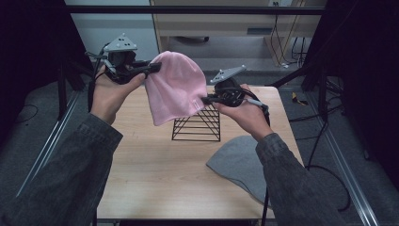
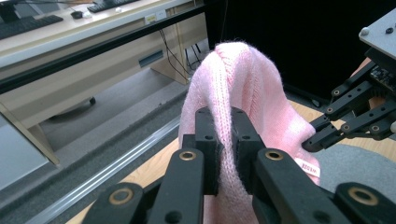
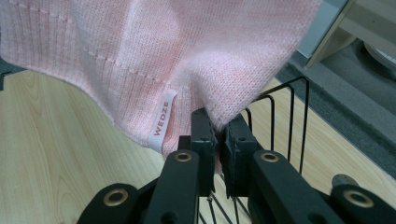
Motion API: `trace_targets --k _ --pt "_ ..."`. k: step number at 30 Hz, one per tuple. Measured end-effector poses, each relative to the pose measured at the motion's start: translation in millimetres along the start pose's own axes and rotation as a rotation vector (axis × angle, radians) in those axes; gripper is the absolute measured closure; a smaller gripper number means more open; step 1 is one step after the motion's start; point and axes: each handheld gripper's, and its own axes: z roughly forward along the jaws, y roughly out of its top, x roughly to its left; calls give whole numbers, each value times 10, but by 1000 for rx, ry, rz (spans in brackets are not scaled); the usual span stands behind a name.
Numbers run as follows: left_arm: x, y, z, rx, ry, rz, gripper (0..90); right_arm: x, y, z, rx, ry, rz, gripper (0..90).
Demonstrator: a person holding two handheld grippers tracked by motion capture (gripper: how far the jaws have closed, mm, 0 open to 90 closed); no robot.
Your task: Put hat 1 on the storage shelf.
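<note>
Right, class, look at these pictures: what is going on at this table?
A person holds a pink knitted hat in the air between two hand-held grippers. The left gripper is shut on one edge, the right gripper on the opposite edge near its label. The hat hangs above a black wire rack on the wooden table; a grey hat lies nearby.

Two knitted hats in all — one pink hat (image 1: 176, 89) held up in the air, carrying one small white label (image 3: 163, 120), and one grey hat (image 1: 240, 165) lying flat on the one wooden surface (image 1: 155, 165). One black wire rack (image 1: 200, 126) stands on that surface. Two hand-held grippers are present — the left hand-held gripper (image 1: 153, 68) and the right hand-held gripper (image 1: 207, 100) — each carried in one hand, with two grey sleeves reaching in from below.
</note>
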Motion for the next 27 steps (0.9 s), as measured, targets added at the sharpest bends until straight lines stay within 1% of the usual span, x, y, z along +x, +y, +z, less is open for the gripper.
trace_targets --k 3,4,8,12,13,16,20,23,24,27 --pt "-1 -2 20 -3 7 7 835 -8 12 18 -1 1 1 844" --pt "7 -7 45 -9 9 6 835 -31 17 45 0 -4 5 844" --pt "31 1 94 -26 2 -6 835 -72 17 62 -4 -10 18 844" --pt "78 32 222 -47 0 -16 834 -137 27 66 -9 -30 32 844" --pt "78 32 222 -47 0 -16 835 -137 27 66 -9 -30 32 844" --pt "141 48 326 -46 -1 -23 834 -203 13 79 -14 -47 54 843" --pt "199 41 413 -51 -3 -34 834 -268 -7 100 -26 -68 71 843" --pt "219 32 460 -47 -2 -31 834 -296 -18 116 -27 -80 79 843" --pt "248 24 507 -48 -3 -35 834 -322 -28 140 -28 -86 88 843" --pt "269 22 536 -51 -3 -38 834 -345 -34 156 -27 -97 90 843"
